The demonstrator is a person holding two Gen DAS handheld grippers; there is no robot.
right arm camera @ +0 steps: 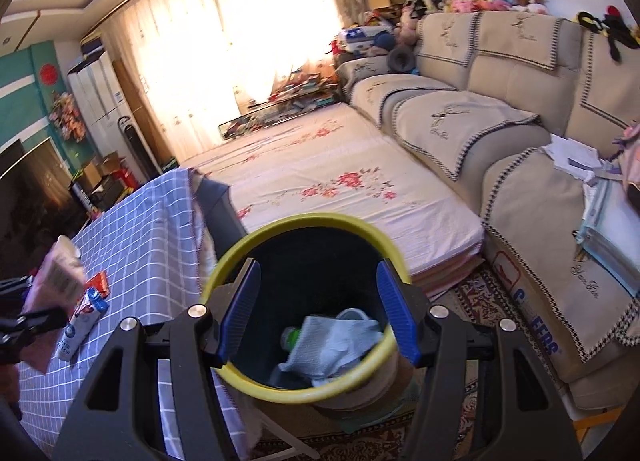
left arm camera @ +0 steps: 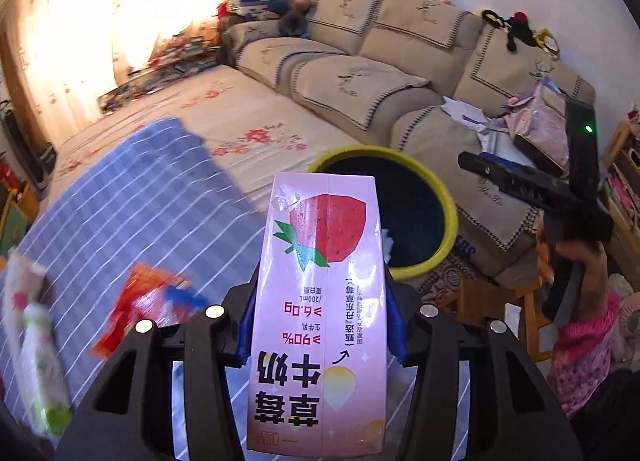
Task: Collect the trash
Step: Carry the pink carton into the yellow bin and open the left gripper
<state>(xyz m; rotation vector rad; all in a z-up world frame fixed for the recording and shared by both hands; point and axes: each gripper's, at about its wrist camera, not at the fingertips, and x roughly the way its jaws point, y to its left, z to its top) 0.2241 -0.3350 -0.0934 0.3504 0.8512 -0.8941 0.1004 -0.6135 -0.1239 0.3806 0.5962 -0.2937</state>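
We hold the strawberry milk carton [left arm camera: 320,301] clamped in our left gripper [left arm camera: 320,325], right gripper [right arm camera: 318,309] agape and empty over the part-filled bin [right arm camera: 240,261], wrappers [left arm camera: 140,305] at nine o'clock uncollected.

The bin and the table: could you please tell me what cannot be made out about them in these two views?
- Bin contents: in the right wrist view, a pale cloth covers what lies beneath it.
- Bin interior, left wrist view: the carton, clamped in the left gripper, blocks the near part.
- Wrappers on the table: motion blur makes the print unreadable.
- Bin base: hidden behind the right gripper.
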